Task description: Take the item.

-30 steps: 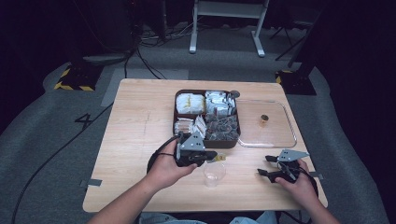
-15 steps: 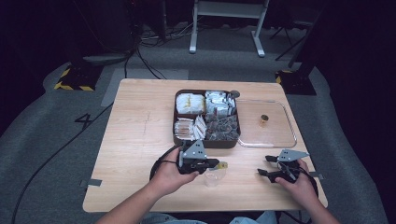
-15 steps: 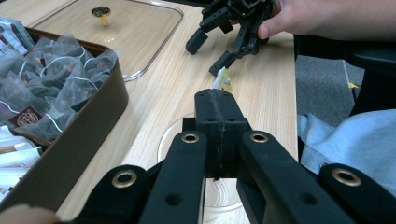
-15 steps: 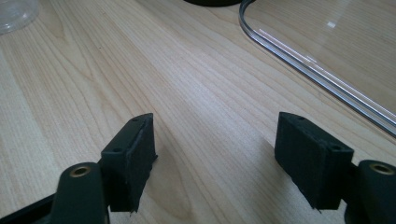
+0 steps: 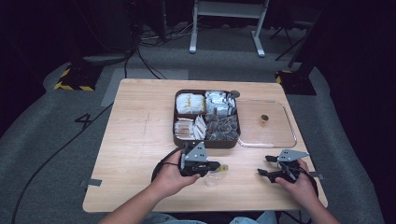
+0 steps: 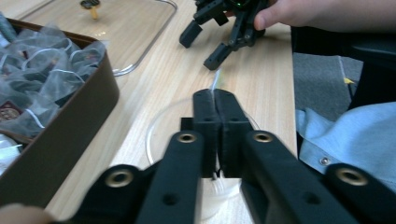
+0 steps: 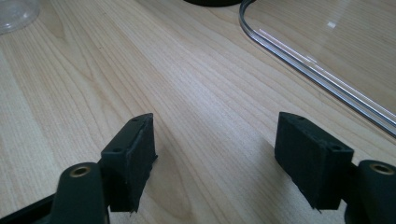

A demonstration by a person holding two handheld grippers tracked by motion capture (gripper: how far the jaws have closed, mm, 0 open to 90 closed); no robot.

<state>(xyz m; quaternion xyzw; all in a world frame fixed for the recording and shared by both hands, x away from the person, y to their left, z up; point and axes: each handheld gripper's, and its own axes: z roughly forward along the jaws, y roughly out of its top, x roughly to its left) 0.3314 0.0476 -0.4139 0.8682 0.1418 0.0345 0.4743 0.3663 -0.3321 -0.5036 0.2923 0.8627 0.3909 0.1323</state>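
Note:
My left gripper (image 5: pixel 215 166) (image 6: pixel 215 95) is shut on a tea bag's thin string, and a small yellow tag (image 5: pixel 224 167) sticks out past its jaw tips. It hangs just over a clear plastic cup (image 5: pixel 212 179) (image 6: pixel 156 135) near the table's front edge. The bag itself is hidden below the jaws. My right gripper (image 5: pixel 267 166) (image 7: pixel 215 140) rests low over the bare wood at the front right, open, with nothing between its fingers. It also appears across the table in the left gripper view, as the right gripper (image 6: pixel 201 49).
A dark brown compartment box (image 5: pixel 176 139) (image 6: pixel 93 116) of tea bags and sachets stands at mid table. Its clear lid (image 5: pixel 275 135) (image 7: pixel 317 74) lies flat to the right, with a small knob (image 5: pixel 264 118). The cup (image 7: pixel 14 11) stands left of the right gripper.
My left gripper has drawn back from the box toward the person and now sits over the cup, still shut on the string. The right gripper has stayed put.

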